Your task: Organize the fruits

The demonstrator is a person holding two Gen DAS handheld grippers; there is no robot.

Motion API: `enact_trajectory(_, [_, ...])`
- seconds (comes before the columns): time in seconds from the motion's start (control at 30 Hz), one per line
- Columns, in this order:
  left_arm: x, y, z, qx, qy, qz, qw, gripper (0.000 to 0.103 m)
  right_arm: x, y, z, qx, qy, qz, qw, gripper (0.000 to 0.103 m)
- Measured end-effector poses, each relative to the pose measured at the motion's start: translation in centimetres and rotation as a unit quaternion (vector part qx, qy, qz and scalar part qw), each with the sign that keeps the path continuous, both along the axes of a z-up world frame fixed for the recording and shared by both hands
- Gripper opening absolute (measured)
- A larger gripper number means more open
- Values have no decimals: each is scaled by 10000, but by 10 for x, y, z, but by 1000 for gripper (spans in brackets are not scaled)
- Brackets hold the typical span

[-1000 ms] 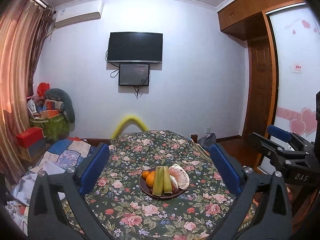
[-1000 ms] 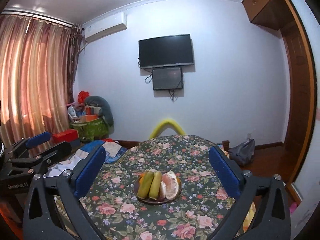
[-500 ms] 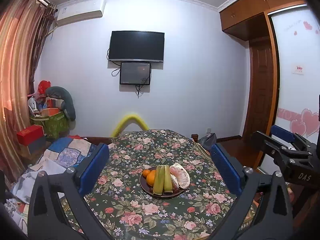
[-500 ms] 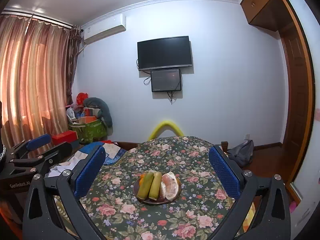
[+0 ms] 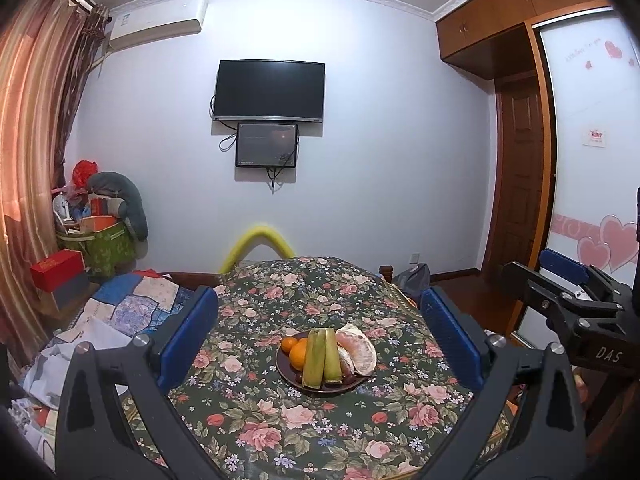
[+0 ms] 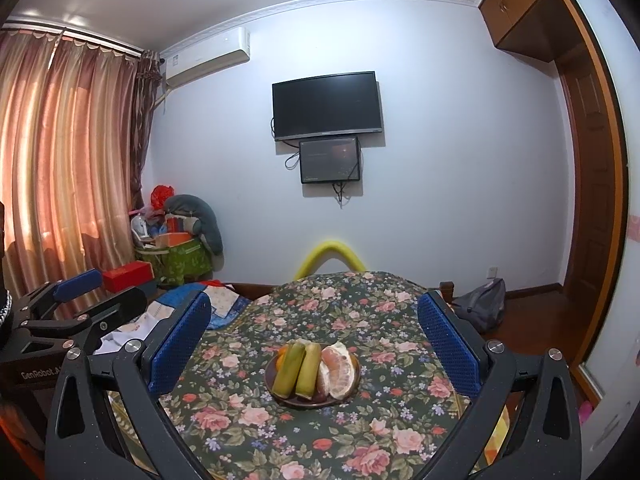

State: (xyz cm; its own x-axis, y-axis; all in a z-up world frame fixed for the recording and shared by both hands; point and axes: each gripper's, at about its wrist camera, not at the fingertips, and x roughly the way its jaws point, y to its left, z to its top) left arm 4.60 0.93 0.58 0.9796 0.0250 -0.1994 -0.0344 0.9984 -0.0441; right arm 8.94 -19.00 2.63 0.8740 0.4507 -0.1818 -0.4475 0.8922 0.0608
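Note:
A dark plate sits mid-table on the floral cloth. It carries two oranges, two long green pieces and a peeled pomelo half. My left gripper is open and hangs above the near side of the plate, touching nothing. The right gripper shows at the right edge. In the right wrist view the same plate, green pieces and pomelo lie between the wide-open fingers of my right gripper. The left gripper is at the left.
A yellow foam arch stands behind the table. Patchwork bedding, a red box and a green bag crowd the left. A grey bag lies on the floor at the right, near the wooden door.
Almost nothing. Both views drift by a few pixels. The grippers stay open and the fruit on the plate has not moved.

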Motion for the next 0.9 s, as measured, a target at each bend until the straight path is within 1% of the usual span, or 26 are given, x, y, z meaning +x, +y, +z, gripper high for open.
enact_trajectory(0.9, [-2, -1, 2, -40, 1, -55, 10000, 103, -6, 1, 6, -66, -35, -15, 10000, 103])
